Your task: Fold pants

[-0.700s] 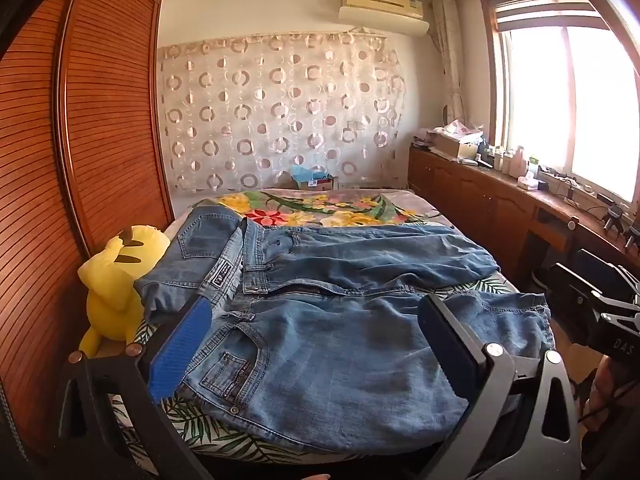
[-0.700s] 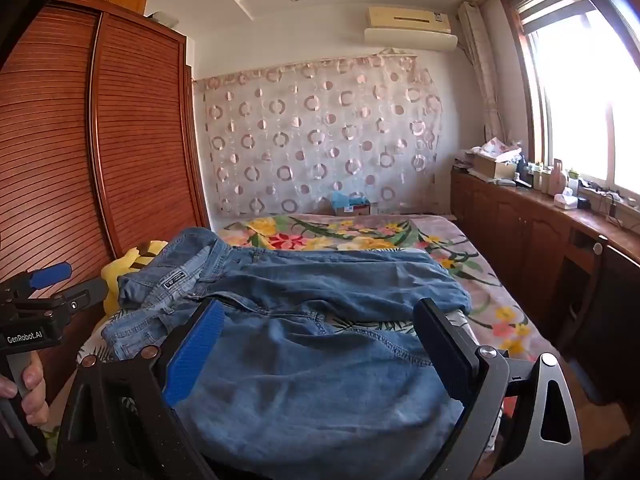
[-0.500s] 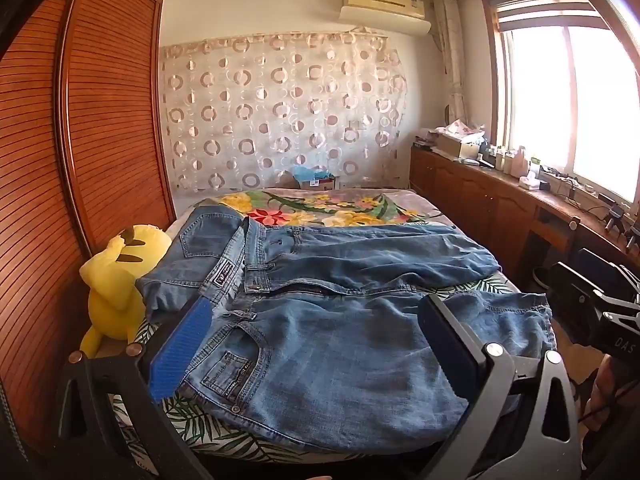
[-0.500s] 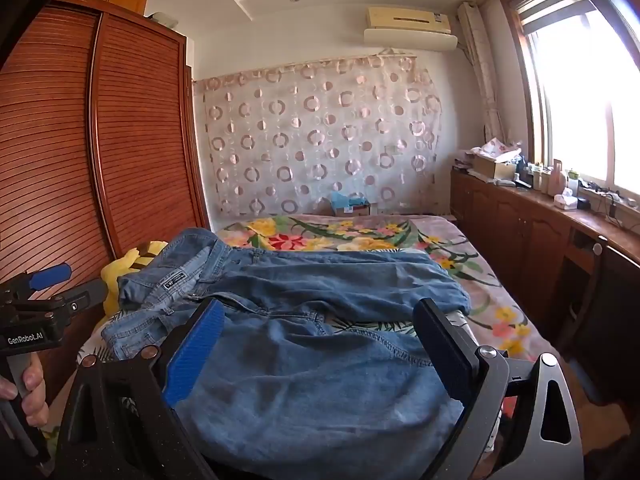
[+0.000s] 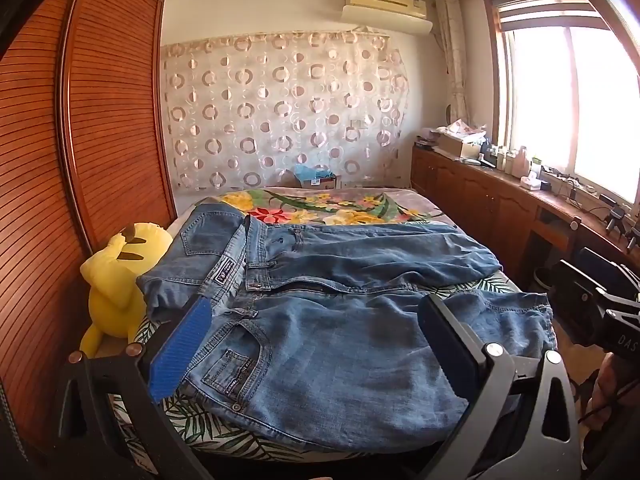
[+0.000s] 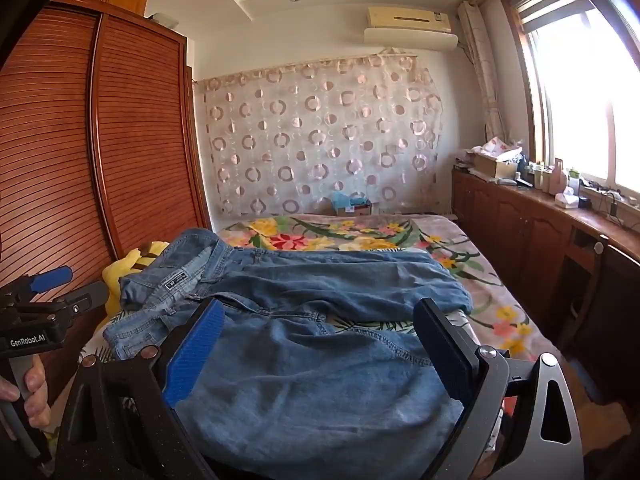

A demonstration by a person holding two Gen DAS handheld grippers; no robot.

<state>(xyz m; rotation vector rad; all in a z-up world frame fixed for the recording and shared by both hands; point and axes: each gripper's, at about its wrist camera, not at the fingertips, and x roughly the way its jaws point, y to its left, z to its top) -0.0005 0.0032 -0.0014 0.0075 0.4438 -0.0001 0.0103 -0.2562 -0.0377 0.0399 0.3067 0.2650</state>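
Both grippers wide open over the jeans, nothing gripped.

Faded blue denim pants (image 5: 340, 320) lie spread across the floral-print bed (image 5: 320, 206), waistband toward the wooden louvred wardrobe (image 5: 108, 120), legs running right; the near leg hangs over the bed's front edge. Left gripper (image 5: 312, 344) and right gripper (image 6: 316, 352) hover just above the denim, jaws spread, pads clear of the fabric. Containers: small cardboard box (image 5: 316, 178) at the far end of the bed with blue material in it, and a larger open cardboard box (image 5: 460, 144) on the wooden sideboard holding crumpled stuff, contents unreadable. Yellow plush toy (image 5: 116, 280) is wedged between bed and wardrobe, partly covered by the pants. Right edge of the left view is cut off: only part of the other handle and a hand (image 5: 606, 396) show.
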